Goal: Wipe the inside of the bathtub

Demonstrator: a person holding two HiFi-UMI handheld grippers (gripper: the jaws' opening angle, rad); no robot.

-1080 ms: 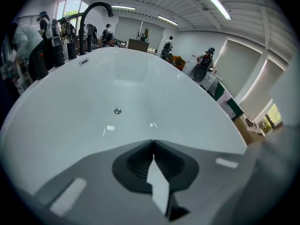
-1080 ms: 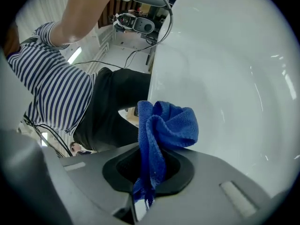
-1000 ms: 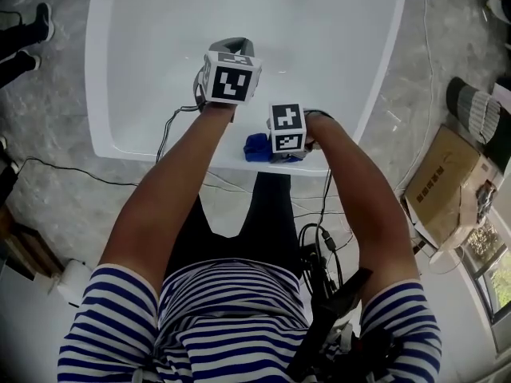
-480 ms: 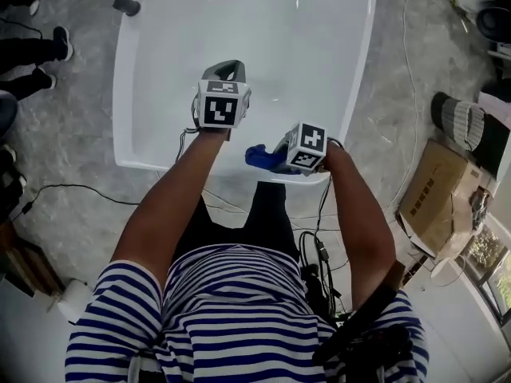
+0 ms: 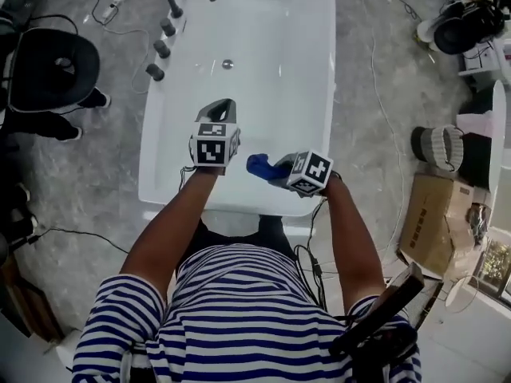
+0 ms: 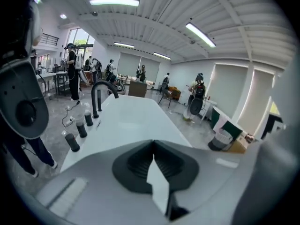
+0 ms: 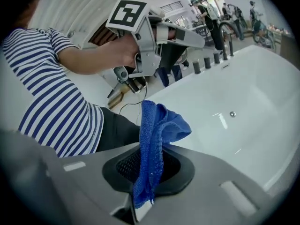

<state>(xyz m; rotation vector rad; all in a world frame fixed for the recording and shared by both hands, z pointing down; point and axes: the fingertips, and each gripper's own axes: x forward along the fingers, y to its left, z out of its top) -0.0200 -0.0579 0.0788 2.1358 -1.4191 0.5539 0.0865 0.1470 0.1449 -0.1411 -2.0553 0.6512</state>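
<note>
Over the tub [image 5: 271,70], right fingers [image 7: 206,177] pinch the cloth [image 7: 152,125], left fingers [image 6: 93,168] are together and empty; next, it likely needs lowering to wipe.

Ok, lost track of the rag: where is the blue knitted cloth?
Head view: the blue knitted cloth is pinched in the right claw over the near end of the white bathtub, beside the left claw.

tongs [image 7: 149,198] clamped on blue cloth [image 7: 154,139] — bathtub [image 7: 243,107] beyond
</note>
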